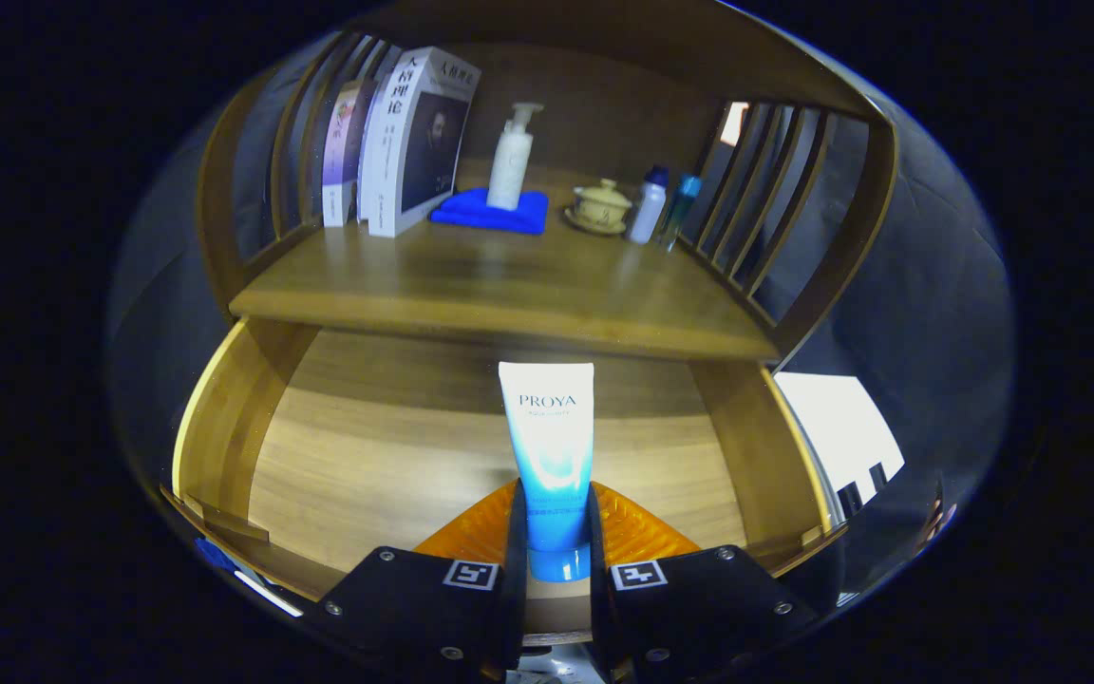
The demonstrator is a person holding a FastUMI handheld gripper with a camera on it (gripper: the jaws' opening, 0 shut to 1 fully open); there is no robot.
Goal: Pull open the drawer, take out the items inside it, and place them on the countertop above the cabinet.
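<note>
A white-and-blue cosmetic tube (549, 446) stands between my two fingers, cap end down, its flat white end pointing up. My gripper (555, 532) is shut on the tube near its blue cap. The tube hangs over the pulled-out wooden drawer (224, 418), whose floor around it looks bare. Beyond and above the drawer lies the wooden countertop (509, 285) of the cabinet.
On the countertop stand several books (405, 142) at the far left, a white pump bottle (512, 157) on a blue cloth (495, 211), a lidded teacup (601, 204) and two small bottles (661, 204). Slatted wooden rails (756, 190) close both sides. The counter's front middle is bare wood.
</note>
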